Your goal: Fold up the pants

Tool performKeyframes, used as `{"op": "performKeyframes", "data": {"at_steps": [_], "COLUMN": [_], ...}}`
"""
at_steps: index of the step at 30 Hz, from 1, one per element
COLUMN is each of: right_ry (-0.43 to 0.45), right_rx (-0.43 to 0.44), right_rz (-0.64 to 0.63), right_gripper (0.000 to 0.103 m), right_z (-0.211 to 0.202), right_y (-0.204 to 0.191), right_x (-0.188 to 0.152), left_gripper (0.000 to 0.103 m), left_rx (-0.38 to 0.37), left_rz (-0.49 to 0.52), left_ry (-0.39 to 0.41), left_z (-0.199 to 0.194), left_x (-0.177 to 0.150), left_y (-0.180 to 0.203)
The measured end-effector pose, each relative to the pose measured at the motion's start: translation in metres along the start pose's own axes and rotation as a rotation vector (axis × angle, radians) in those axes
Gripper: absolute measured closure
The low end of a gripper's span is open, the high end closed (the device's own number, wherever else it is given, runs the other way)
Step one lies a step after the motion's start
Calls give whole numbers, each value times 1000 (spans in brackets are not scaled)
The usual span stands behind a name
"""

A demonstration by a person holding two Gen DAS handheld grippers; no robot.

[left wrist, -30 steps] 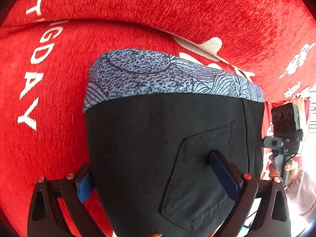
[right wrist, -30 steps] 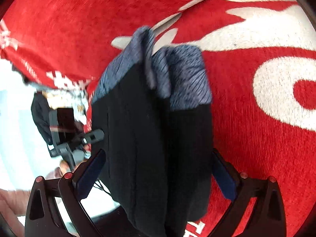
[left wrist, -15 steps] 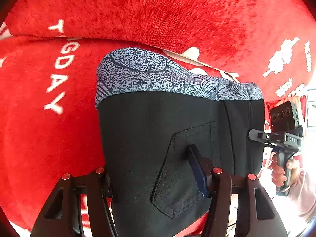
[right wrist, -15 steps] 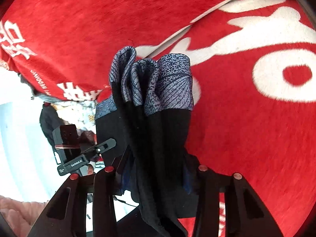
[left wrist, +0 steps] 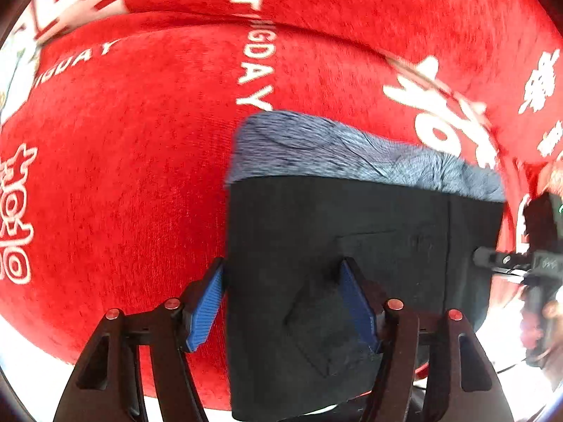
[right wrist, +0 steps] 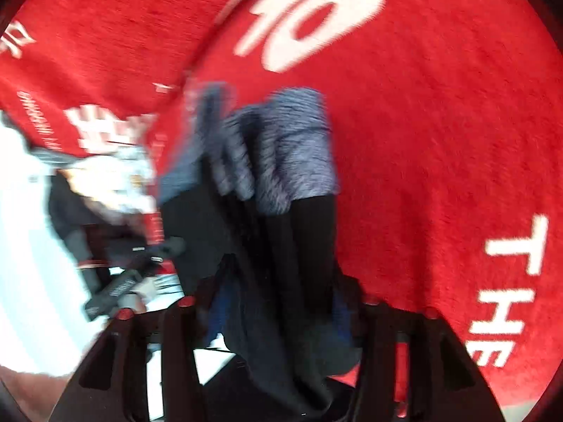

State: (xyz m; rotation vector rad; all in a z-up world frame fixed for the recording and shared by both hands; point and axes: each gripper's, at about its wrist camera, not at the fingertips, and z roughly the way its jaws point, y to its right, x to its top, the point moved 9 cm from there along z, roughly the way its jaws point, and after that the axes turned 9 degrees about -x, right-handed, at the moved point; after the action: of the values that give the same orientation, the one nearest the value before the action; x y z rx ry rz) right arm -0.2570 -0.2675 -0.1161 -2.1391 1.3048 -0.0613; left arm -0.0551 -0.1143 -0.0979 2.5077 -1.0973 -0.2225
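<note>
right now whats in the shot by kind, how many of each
pants, black with a blue-grey patterned waistband: 1
red cloth with white lettering beneath them: 1
claws: 2, the left claw and the right claw, each with pants fabric between its fingers
total: 4

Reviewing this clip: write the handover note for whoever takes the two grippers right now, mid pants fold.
Left gripper: shut on the black pants, at the back pocket.
Right gripper: shut on the bunched side of the pants; view blurred.
Pants hang between both, grey patterned waistband uppermost, over the red printed cloth.
Done: both sides gripped. Left: lay down and fold.
</note>
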Motion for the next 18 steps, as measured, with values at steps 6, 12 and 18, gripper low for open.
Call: {"op": "performKeyframes", "data": {"at_steps": [6, 12, 18], "right_ry": [143, 214, 217], "right_rx": [-228, -244, -310], "right_rz": [-38, -154, -137], "right_gripper": [74, 84, 95], "right_z": [-47, -59, -18], "right_y": [1, -32, -25], "right_x": [-1, 4, 25], "left_gripper": [36, 36, 36], "left_rx": [-56, -64, -11], "left_rz": [72, 154, 128], "left_ry": [89, 64, 76], "left_z": [-40, 2, 25], "left_x": [13, 19, 33], "left_y": [19, 49, 43]}}
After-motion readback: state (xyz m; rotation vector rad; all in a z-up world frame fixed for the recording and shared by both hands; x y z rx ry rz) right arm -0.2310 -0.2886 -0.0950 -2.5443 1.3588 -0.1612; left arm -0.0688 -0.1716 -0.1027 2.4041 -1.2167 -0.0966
